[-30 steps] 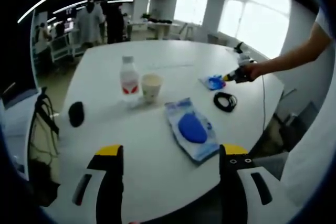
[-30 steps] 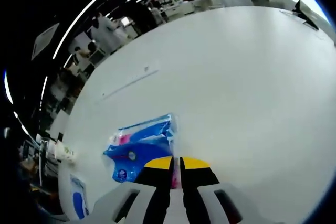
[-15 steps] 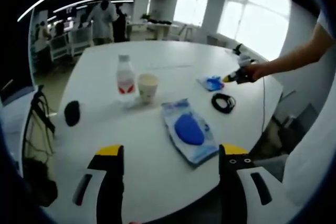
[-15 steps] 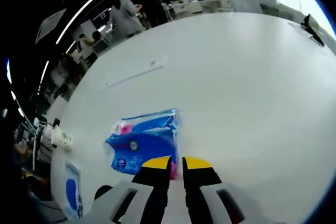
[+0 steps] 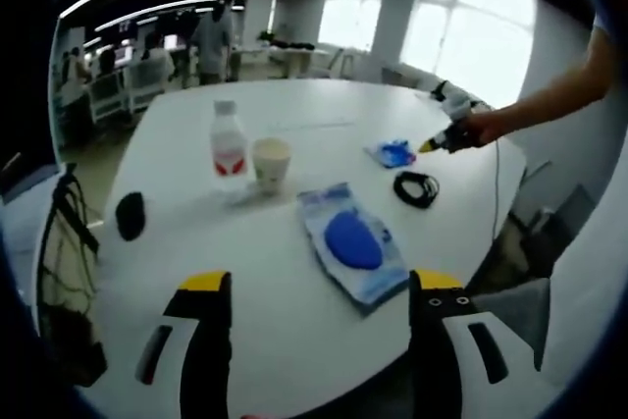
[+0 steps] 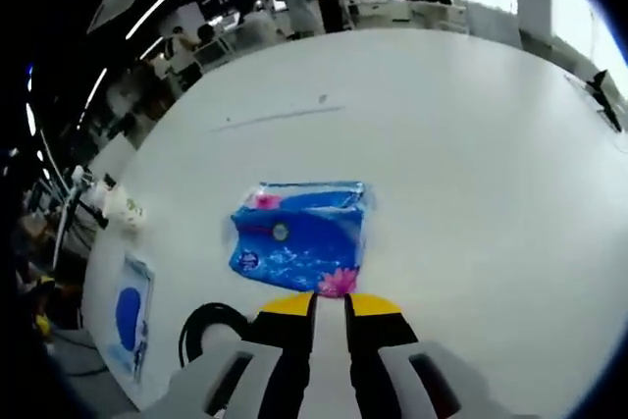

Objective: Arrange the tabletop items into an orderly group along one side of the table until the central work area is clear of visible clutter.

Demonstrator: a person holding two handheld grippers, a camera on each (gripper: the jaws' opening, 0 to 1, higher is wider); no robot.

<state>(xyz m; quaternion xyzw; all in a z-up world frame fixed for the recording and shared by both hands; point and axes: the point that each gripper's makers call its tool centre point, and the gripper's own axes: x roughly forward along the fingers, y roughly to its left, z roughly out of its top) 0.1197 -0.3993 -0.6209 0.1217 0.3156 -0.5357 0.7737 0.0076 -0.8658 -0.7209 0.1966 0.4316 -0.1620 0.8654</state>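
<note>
Right gripper (image 6: 329, 303) has its jaws together on the near edge of the blue tissue pack (image 6: 299, 237). Whether they really pinch the wrapper or just sit shut against it, can't tell. Vs a sec ago the pack looks turned in the right gripper view, now lying crosswise with more of it clear of the jaws, and the black cable coil (image 6: 208, 326) has come into sight near-left. Part of that is camera motion, but the pack prob. is being dragged toward the table edge, i.e. grouping is under way.

Left gripper (image 5: 319, 291) hangs over the near table edge, jaws wide apart, nothing between them; same as before.

In the left gripper view the white table (image 5: 324, 105) carries a bottle (image 5: 228, 144) w/ red label and a paper cup (image 5: 271, 161) just beside each other at centre, a flat white-and-blue packet (image 5: 353, 242) nearer, a black mouse-like thing (image 5: 130, 214) at left edge, and the cable coil (image 5: 417, 188) just near of the tissue pack (image 5: 392, 153) at right. The bottle, cup and packet sit in the middle, not yet moved. People stand far back, well off the table.
</note>
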